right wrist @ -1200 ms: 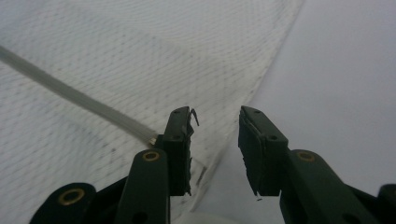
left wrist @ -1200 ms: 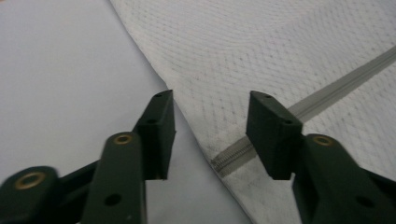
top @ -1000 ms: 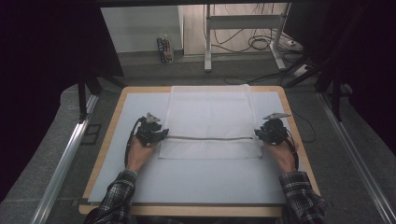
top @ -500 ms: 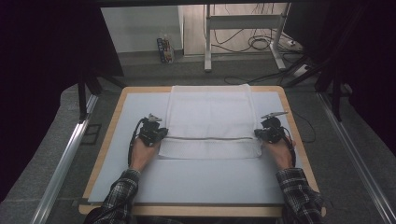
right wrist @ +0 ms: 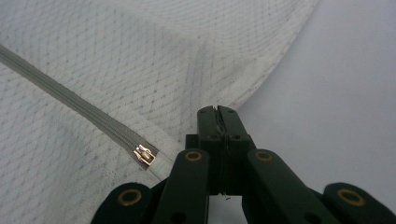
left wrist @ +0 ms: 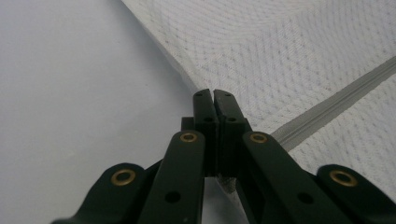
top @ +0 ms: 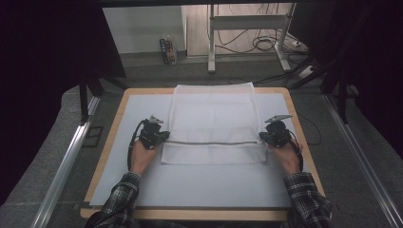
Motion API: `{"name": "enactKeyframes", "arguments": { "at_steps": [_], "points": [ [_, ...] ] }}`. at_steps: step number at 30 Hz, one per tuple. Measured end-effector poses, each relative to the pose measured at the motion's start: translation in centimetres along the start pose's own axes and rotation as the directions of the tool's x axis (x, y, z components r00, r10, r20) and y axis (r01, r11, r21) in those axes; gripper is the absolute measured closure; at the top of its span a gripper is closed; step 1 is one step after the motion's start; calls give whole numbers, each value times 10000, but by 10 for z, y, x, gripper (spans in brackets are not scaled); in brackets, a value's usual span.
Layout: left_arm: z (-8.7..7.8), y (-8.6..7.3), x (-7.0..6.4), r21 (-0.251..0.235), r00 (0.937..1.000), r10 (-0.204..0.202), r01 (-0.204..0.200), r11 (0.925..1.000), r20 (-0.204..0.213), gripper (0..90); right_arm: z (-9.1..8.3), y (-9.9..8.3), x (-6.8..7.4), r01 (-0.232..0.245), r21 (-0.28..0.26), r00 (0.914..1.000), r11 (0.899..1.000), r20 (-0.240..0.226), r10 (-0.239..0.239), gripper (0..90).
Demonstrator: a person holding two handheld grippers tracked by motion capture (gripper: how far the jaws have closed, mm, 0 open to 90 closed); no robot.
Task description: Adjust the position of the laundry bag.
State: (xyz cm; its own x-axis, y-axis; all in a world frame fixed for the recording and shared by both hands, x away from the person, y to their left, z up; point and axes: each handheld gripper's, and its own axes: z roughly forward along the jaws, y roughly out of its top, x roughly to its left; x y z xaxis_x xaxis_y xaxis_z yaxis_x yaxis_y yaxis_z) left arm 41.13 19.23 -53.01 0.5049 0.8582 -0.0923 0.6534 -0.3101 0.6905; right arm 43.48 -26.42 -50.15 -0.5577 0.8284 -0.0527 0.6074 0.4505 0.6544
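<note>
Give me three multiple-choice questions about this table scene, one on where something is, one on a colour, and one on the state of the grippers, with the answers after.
1. Where does the zipper pull sit on the mesh bag?
A. at the end near the right gripper
B. at the end near the left gripper
C. midway along the zipper

2. What colour is the zipper?
A. red
B. grey
C. black

3. How do the left gripper and right gripper stand?
A. both wide open above the bag
B. one open, one shut
C. both shut on the bag's side edges

Answers: 1 A, the pull lies beside the jaws in the right gripper view; 2 B, a grey band crosses the white mesh; 3 C, each pair of jaws is pressed together on the fabric edge.
</note>
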Motion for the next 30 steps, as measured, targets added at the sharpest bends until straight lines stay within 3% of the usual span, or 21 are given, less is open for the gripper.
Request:
{"name": "enactKeyframes", "arguments": {
  "at_steps": [3,10,15,20,30],
  "points": [
    [-9,-2,-3,-3,9996,220,-220,9998,168,895,-6,-4,3,360,24,9993,9994,-71,-359,888],
    [-19,-8,-7,73,9985,473,-475,9988,264,894,-19,-10,8,600,-197,9975,9980,-375,-607,888],
    [-31,-15,-12,-144,9968,671,-665,9977,442,893,-28,-14,14,793,-278,9956,9965,-469,-805,888],
    [-38,-18,-15,-270,9964,585,-569,9980,612,894,-34,-17,19,957,-316,9938,9949,-533,-973,888],
    [-52,-28,-26,-324,9945,839,-819,9961,633,895,-50,-27,28,1055,-544,9919,9929,-646,-1089,889]
  ]
}}
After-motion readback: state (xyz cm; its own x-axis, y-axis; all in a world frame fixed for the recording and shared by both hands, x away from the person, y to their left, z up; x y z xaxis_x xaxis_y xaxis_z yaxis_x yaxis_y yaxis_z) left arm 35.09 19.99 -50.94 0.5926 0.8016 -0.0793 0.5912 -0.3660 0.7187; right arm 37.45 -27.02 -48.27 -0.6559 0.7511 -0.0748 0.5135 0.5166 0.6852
